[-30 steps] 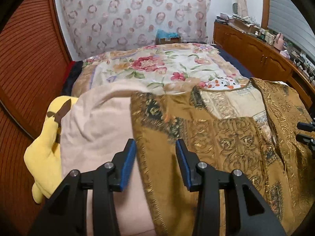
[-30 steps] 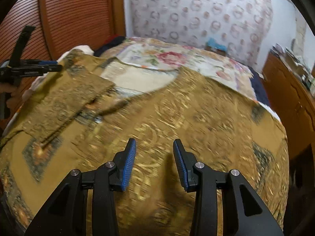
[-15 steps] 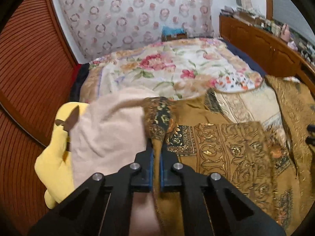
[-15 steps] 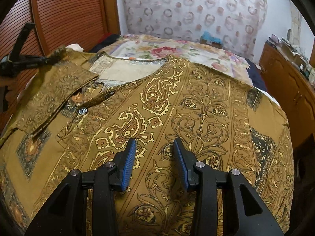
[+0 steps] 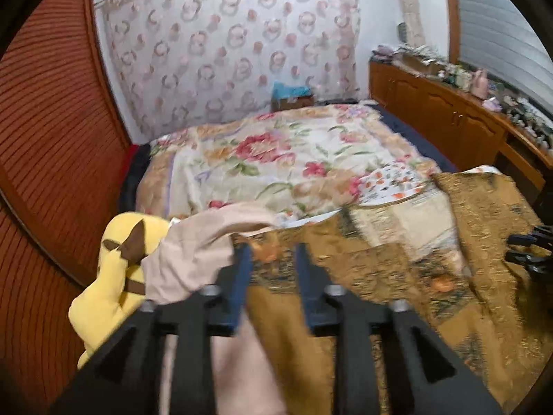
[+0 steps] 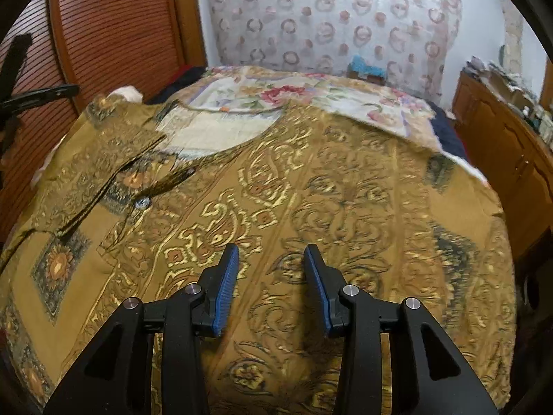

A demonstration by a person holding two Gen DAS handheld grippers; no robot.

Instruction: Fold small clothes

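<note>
A gold-brown patterned garment [image 6: 311, 186] lies spread on the bed; it also shows in the left wrist view [image 5: 397, 269]. Its left part is folded over, with a button [image 6: 142, 202] showing. My left gripper [image 5: 271, 263] is open over the garment's left edge, beside a pale pink cloth [image 5: 193, 252]. My right gripper [image 6: 271, 266] is open and empty, just above the garment's middle. Its fingers [image 5: 525, 249] show at the right edge of the left wrist view.
A yellow plush toy [image 5: 114, 276] lies at the bed's left edge, against the red-brown slatted wall [image 5: 52, 138]. A floral bedspread [image 5: 276, 159] covers the far bed. A wooden cabinet [image 5: 459, 124] with clutter runs along the right.
My left gripper, shut on the garment's left edge half a second ago, has opened and let it go. My right gripper stays open over the garment.
</note>
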